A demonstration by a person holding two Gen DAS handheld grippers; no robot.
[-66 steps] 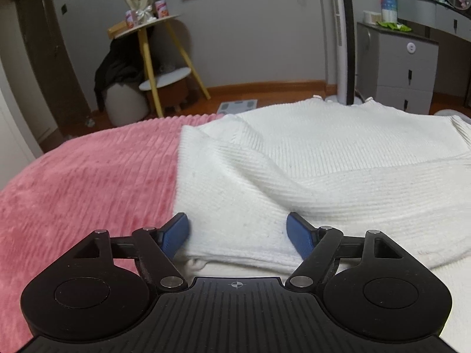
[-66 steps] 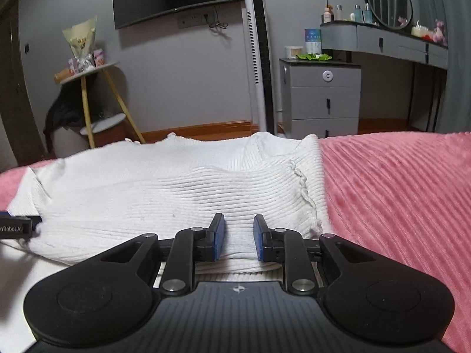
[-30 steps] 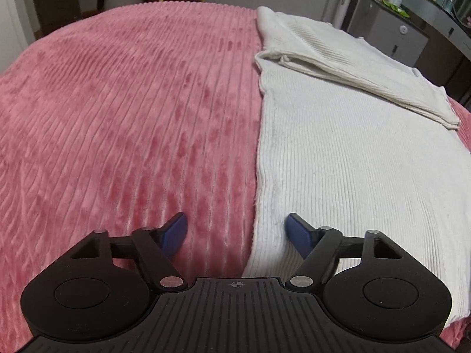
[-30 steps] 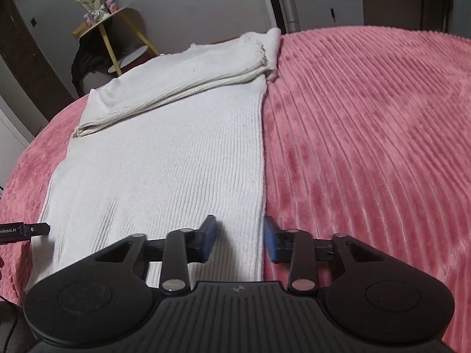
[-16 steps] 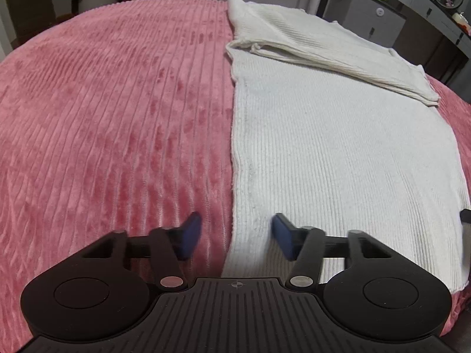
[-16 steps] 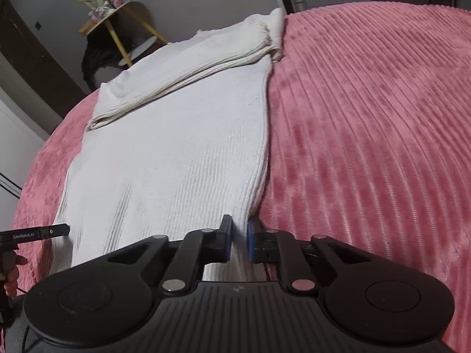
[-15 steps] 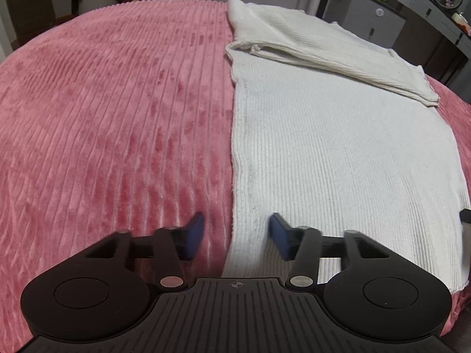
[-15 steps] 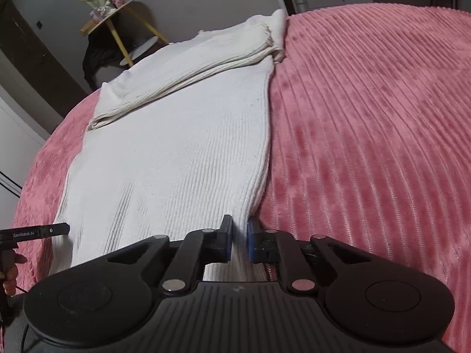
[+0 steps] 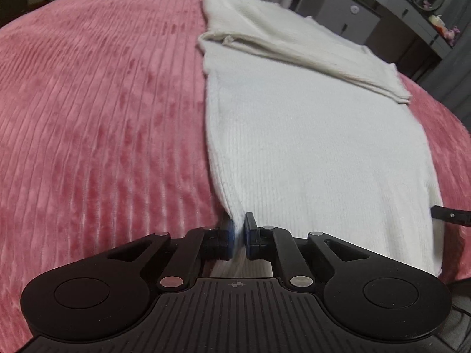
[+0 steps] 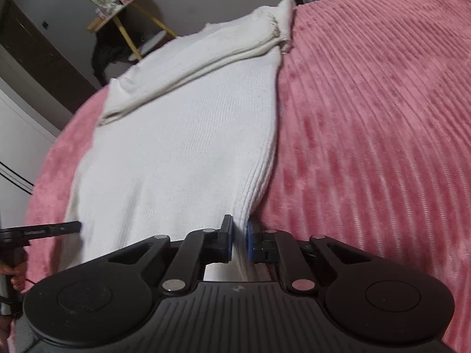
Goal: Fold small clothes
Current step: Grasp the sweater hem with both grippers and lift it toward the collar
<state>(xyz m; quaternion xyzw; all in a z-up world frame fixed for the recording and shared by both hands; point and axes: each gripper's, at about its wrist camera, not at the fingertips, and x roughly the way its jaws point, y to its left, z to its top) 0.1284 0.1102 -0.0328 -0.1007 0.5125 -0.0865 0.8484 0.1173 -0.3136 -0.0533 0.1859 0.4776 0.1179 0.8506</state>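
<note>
The white knit sweater [image 9: 309, 135] lies flat along the middle of the bed [image 9: 103, 117], its far end already folded. Soft, limp and light, it is best taken at the near hem corners, where the left gripper [image 9: 239, 235] and right gripper [image 10: 240, 239] have their jaws clamped.

Ribbed white knit sweater [image 9: 309, 135] lies on plush, ridged pink blanket [image 9: 103, 111].

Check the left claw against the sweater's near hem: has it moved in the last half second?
Yes. The left claw has closed and now pinches the white sweater's near left corner, lifting it slightly off the pink blanket; before, it straddled that edge open.
</note>
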